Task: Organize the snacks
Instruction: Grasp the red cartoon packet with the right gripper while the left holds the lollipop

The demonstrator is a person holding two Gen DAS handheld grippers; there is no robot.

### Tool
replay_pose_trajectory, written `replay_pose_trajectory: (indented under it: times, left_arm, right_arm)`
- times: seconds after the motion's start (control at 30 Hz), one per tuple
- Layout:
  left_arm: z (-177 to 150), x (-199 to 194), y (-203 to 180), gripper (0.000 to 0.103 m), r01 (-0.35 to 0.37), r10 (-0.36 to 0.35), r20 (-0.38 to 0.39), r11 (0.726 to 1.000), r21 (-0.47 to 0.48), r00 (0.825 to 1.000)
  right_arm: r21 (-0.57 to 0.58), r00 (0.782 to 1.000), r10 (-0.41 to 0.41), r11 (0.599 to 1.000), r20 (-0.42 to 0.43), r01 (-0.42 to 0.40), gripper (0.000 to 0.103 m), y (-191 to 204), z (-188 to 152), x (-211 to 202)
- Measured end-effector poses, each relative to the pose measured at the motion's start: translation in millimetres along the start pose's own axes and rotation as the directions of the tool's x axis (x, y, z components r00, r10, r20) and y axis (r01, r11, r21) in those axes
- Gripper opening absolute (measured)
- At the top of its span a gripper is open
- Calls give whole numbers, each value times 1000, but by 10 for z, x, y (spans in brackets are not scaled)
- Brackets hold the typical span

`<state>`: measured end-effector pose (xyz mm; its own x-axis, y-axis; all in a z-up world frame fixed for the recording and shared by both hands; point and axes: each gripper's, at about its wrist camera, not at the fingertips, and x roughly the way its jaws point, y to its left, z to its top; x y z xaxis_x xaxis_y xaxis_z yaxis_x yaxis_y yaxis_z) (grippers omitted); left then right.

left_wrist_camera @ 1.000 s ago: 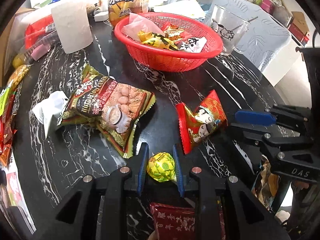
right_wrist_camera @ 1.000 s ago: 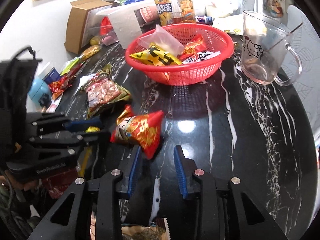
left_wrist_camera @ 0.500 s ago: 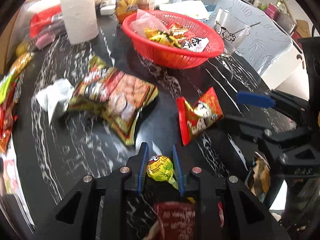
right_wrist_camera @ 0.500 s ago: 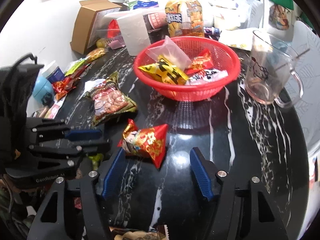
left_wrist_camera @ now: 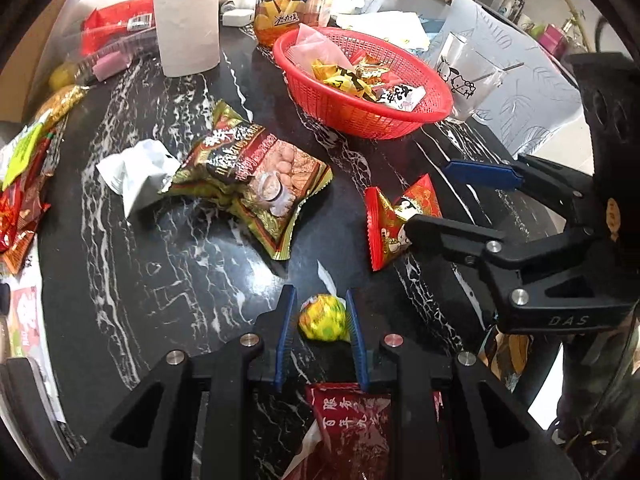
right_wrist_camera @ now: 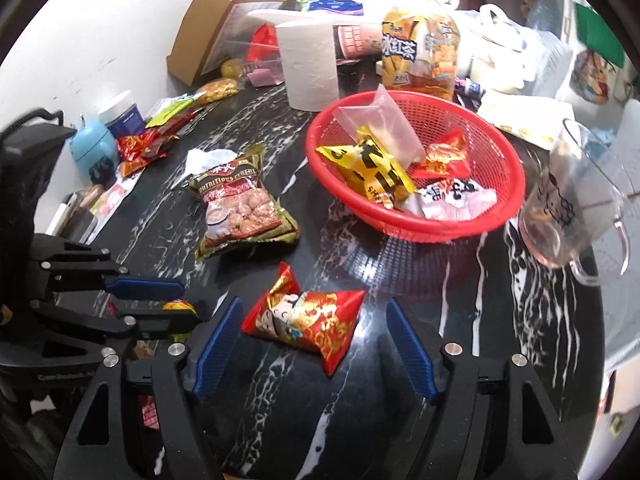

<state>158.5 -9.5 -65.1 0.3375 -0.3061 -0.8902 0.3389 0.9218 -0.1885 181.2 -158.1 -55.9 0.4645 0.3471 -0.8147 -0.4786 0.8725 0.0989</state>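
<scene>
My left gripper [left_wrist_camera: 320, 322] is shut on a small round yellow-green candy [left_wrist_camera: 323, 317], held a little above the black marble table [left_wrist_camera: 160, 280]. My right gripper [right_wrist_camera: 310, 342] has its jaws opening, one on each side of a red and gold snack packet [right_wrist_camera: 306, 316] that lies flat on the table; the pads do not touch it. That packet [left_wrist_camera: 394, 216] also shows in the left wrist view, partly behind the right gripper's fingers [left_wrist_camera: 480, 172]. A red mesh basket [right_wrist_camera: 500, 216] at the back holds several snack packets. A green cereal bag [right_wrist_camera: 240, 204] lies left of centre.
A clear glass mug [right_wrist_camera: 576, 208] stands right of the basket. A paper roll [right_wrist_camera: 310, 64], an iced tea bottle [right_wrist_camera: 418, 52] and a cardboard box [right_wrist_camera: 216, 28] stand at the back. Loose wrappers [left_wrist_camera: 24, 184] and a crumpled white paper [left_wrist_camera: 136, 172] lie at the left. A dark red packet [left_wrist_camera: 352, 424] lies under my left gripper.
The right gripper's jaws have opened wide and now straddle the red and gold packet. The left gripper has kept hold of the candy and both have drifted slightly.
</scene>
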Motion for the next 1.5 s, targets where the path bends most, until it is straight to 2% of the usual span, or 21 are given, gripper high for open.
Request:
replay_pose_trajectory:
  times: [0.1, 0.2, 0.37, 0.4, 0.43, 0.53, 0.63, 0.73, 0.83, 1.07, 1.23, 1.43, 1.47, 1.5]
  left_arm:
    - [-19, 10, -9, 24, 0, 0, -12, 1000, 1, 1000]
    - [-29, 33, 0, 30, -1, 1, -22, 1000, -14, 1000]
    - [-75, 107, 56, 30, 35, -38, -66, 998, -58, 997]
    - [-82, 105, 52, 30, 30, -33, -62, 998, -56, 998]
    - [-83, 107, 42, 30, 23, -26, -57, 998, -51, 998]
    - [-80, 113, 11, 30, 6, -8, -44, 999, -46, 999]
    - [-94, 123, -21, 30, -17, 17, -17, 999, -44, 1000]
    - [-87, 148, -111, 30, -54, 54, -14, 999, -2, 998]
    - [-93, 162, -127, 25, -45, 45, 13, 999, 23, 999]
    - [-58, 155, -161, 25, -24, 21, 42, 997, 68, 999]
    - [32, 130, -223, 25, -20, 13, 65, 995, 103, 998]
    - [79, 174, -272, 25, -9, 0, 60, 990, 140, 998]
    - [87, 178, -268, 25, -6, -2, 58, 990, 141, 998]
    - [99, 183, -260, 25, -5, -3, 57, 990, 140, 998]
  right_arm:
    - [-22, 1000, 14, 1000, -7, -14, 75, 17, 20, 45]
    - [-33, 1000, 20, 999, -14, -21, 75, 20, 30, 109]
    - [-42, 999, 26, 999, -40, -28, 75, 1, 9, 233]
    - [-44, 998, 28, 999, -49, -30, 73, 2, -10, 251]
    - [-47, 998, 30, 998, -57, -33, 66, 6, -29, 266]
    - [-47, 997, 44, 998, -64, -47, 55, 19, -87, 266]
    - [-47, 998, 37, 998, -52, -39, 52, 22, -130, 216]
    - [-14, 998, 33, 999, -49, -34, 50, -28, -169, 177]
    - [14, 999, 25, 1000, -44, -24, 49, -64, -216, 140]
    - [81, 999, 15, 997, -37, -12, 49, -122, -335, 57]
    - [140, 998, 40, 990, -47, -33, 52, -208, -403, 9]
    - [147, 997, 43, 989, -59, -34, 52, -203, -491, -39]
    - [152, 997, 42, 988, -60, -32, 53, -199, -495, -35]
    - [160, 997, 41, 987, -58, -32, 58, -200, -493, -30]
